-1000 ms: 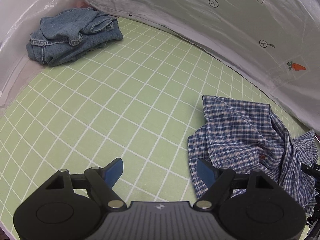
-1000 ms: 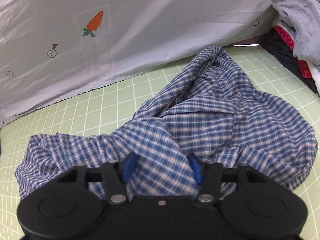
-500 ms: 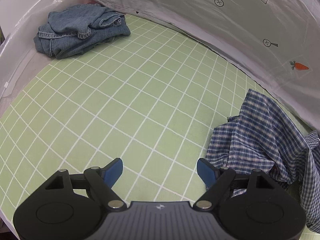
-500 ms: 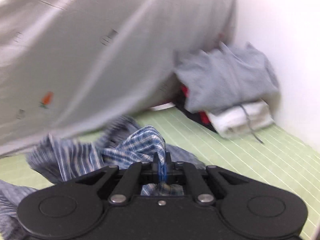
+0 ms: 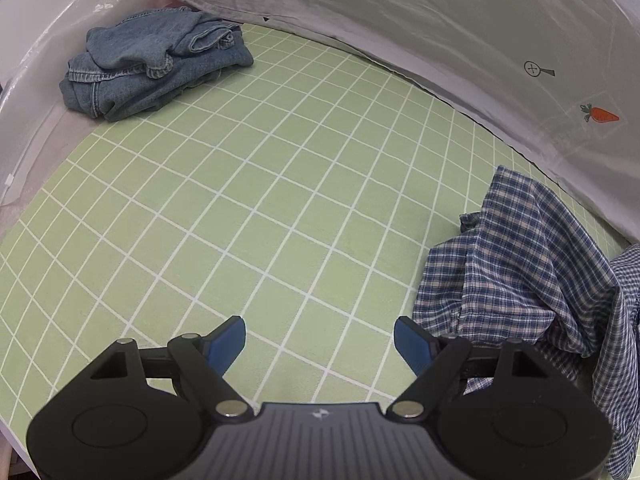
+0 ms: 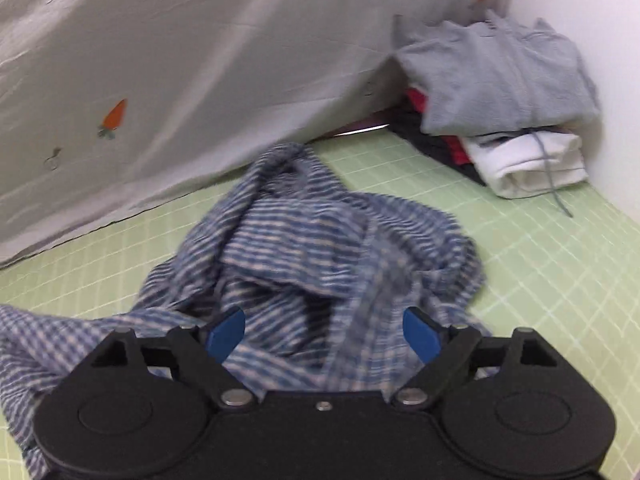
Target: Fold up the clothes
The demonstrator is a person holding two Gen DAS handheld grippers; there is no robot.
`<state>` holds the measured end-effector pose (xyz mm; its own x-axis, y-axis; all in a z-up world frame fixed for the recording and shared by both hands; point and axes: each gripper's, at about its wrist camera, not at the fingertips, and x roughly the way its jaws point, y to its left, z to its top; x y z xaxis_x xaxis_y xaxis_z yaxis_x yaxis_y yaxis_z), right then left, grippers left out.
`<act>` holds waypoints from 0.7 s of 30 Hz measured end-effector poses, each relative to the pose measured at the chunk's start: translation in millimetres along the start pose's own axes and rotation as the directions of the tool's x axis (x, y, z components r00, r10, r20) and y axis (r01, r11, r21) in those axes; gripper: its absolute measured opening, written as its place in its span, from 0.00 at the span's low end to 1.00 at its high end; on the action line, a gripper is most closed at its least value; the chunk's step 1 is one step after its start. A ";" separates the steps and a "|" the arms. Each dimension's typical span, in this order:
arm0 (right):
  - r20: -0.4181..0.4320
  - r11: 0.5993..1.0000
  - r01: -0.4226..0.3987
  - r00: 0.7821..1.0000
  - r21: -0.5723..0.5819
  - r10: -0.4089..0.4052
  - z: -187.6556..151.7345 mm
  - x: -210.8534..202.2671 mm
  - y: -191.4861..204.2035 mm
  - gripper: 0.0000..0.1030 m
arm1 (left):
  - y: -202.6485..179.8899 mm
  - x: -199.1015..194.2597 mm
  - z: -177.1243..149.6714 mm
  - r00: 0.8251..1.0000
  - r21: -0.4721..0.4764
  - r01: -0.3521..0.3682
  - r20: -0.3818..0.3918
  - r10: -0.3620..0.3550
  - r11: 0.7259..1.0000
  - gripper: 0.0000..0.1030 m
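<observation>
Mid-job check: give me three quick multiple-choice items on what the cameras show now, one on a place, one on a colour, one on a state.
1. Where are the folded jeans?
A. far left corner of the mat
B. on the plaid shirt
C. in the left gripper

2. What colour is the grid mat?
A. grey
B. light green
C. red

3. How does the plaid shirt lie?
A. folded flat
B. hanging up
C. crumpled in a heap

Answers: 1 A, they sit by the white wall, far from the left gripper. 2 B, green with white lines. 3 C, bunched before the opening right gripper.
</observation>
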<state>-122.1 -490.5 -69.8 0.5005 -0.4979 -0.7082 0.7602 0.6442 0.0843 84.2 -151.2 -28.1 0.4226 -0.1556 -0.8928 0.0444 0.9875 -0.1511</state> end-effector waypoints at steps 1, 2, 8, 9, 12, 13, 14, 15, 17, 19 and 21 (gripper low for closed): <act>-0.020 0.999 -0.033 0.999 -0.007 0.033 -2.4 3.6 11.0 0.84 | 3.0 -0.6 -0.1 1.000 -0.005 -0.004 -0.001 0.004 1.000 0.79; -0.031 0.998 -0.060 0.998 -0.010 0.060 -4.6 6.1 19.6 0.84 | 6.3 -1.9 -1.0 1.000 -0.007 -0.009 -0.001 0.009 1.000 0.80; -0.028 0.984 -0.164 0.986 -0.064 0.162 -14.8 2.1 51.3 0.86 | 28.6 -4.8 -7.2 0.999 -0.032 -0.036 -0.021 0.036 0.999 0.80; -0.025 0.982 -0.175 0.984 -0.064 0.174 -17.3 -1.0 53.4 0.88 | 31.7 -4.6 -8.0 0.999 -0.037 -0.039 -0.026 0.038 0.999 0.80; -0.032 0.980 -0.182 0.983 -0.081 0.180 -25.7 -4.5 59.3 0.90 | 35.8 -5.1 -8.6 0.999 -0.039 -0.038 -0.030 0.037 0.999 0.80; -0.038 0.981 -0.172 0.985 -0.092 0.170 -27.7 -3.2 61.4 0.90 | 35.8 -5.9 -8.4 0.999 -0.035 -0.035 -0.028 0.034 0.999 0.80; -0.043 0.981 -0.163 0.986 -0.102 0.159 -29.6 -1.7 63.3 0.90 | 35.7 -6.6 -8.3 0.999 -0.031 -0.032 -0.025 0.031 0.999 0.80; -0.042 0.982 -0.151 0.988 -0.115 0.147 -30.8 1.0 64.4 0.90 | 35.5 -7.4 -8.1 0.999 -0.027 -0.029 -0.023 0.028 0.999 0.80; -0.039 0.982 -0.128 0.992 -0.139 0.124 -33.1 6.3 66.5 0.90 | 32.9 -9.4 -8.5 1.000 -0.014 -0.021 -0.017 0.021 1.000 0.80; -0.033 0.981 -0.107 0.994 -0.164 0.103 -33.8 11.0 67.4 0.83 | 30.4 -10.6 -9.8 1.000 -0.003 -0.016 -0.016 0.016 1.000 0.80; -0.043 0.973 -0.126 0.992 -0.193 0.120 -34.1 13.9 65.8 0.53 | 28.6 -11.2 -11.9 1.000 0.003 -0.013 -0.019 0.013 1.000 0.80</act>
<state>-79.2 -435.2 -97.9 0.5700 -0.3917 -0.7222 0.5969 0.8015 0.0364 69.9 -121.5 -27.5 0.4060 -0.1432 -0.9026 0.0412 0.9895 -0.1385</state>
